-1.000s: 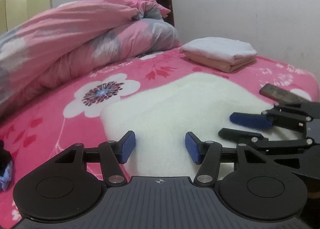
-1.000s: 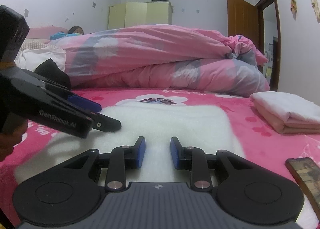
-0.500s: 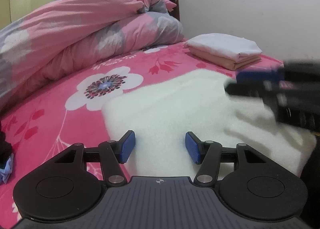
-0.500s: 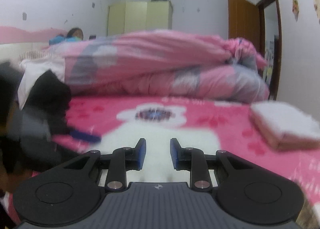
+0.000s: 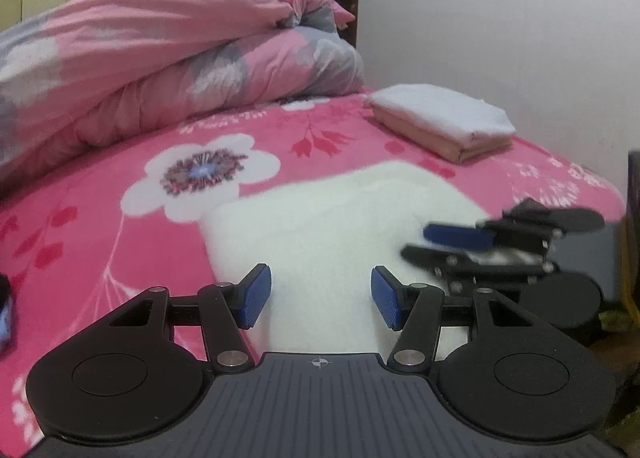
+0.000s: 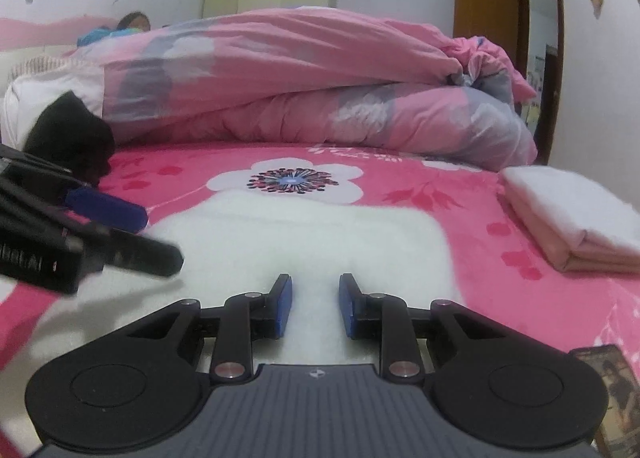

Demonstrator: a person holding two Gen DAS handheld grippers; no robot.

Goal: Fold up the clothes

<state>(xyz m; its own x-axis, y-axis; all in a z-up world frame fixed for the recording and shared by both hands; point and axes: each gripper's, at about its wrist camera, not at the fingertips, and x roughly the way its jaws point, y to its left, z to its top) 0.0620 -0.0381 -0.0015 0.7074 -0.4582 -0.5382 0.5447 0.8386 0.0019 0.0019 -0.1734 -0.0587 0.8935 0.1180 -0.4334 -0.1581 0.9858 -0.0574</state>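
Both tools are low over the bed now. The left gripper [image 5: 321, 294], black with blue ribbed pads, has its fingers spread wide with nothing between them, and the fluffy white fleece garment [image 5: 320, 234] lies flat straight ahead of and beneath those fingertips. The garment is spread on the bright pink flower-print bedsheet [image 5: 100, 226], its near left corner just beyond the left finger.

Off to the right of the left fingers sits the right gripper [image 5: 440, 244], blurred, turned sideways over the garment's right part. From its own camera, the right gripper [image 6: 315, 304] shows its fingers parted by a narrow gap, empty, the white fleece garment [image 6: 304, 234] running under and ahead of them. To the left of those fingers the left gripper [image 6: 144, 236] reaches in over the garment's left edge, one blue pad above a black finger.

Farther beyond the fingertips, a big rumpled pink-and-grey floral quilt [image 6: 300, 86] is heaped across the back of the bed. Ahead and to the right of the right fingers rests a small stack of folded cloths, white on peach [image 6: 576, 222], well apart from the fleece. A black bundle of fabric [image 6: 70, 134] sits far left beyond the left tool. A phone with a picture on its screen [image 6: 612, 382] lies at the lower right, beside the right tool's body.
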